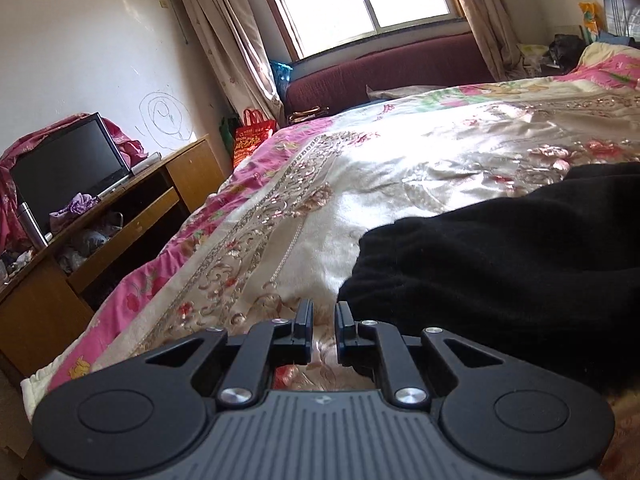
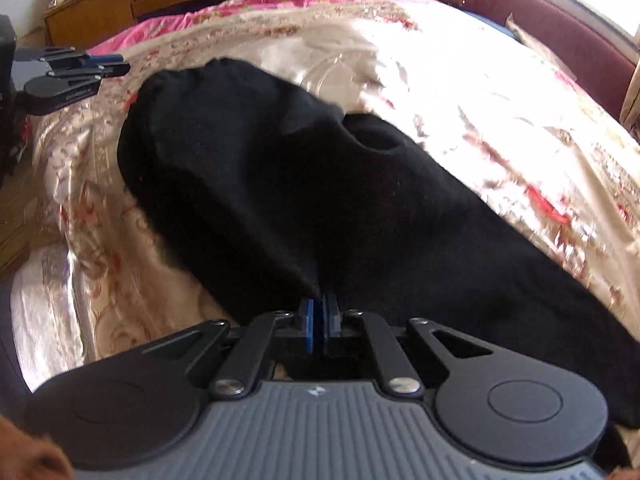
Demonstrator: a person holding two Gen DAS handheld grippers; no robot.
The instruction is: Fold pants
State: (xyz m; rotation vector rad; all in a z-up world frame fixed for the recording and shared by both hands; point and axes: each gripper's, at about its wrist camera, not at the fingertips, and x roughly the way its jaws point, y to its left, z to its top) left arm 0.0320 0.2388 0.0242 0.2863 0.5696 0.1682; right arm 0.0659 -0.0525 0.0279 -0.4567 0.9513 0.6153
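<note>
Your right gripper (image 2: 319, 304) has its jaws clenched on a pinch of the black knit pants (image 2: 280, 184), which lie bunched on the bed's cream, floral satin bedspread (image 2: 460, 92). Your left gripper (image 1: 323, 316) sits just beside the pants' edge, jaws drawn in as far as they go, with nothing between them.

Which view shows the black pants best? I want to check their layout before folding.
The right wrist view: the soft black fabric pants spread across the middle, their outline mostly visible on the floral satin bedspread. The left wrist view catches only one bunched edge at its right side.
</note>
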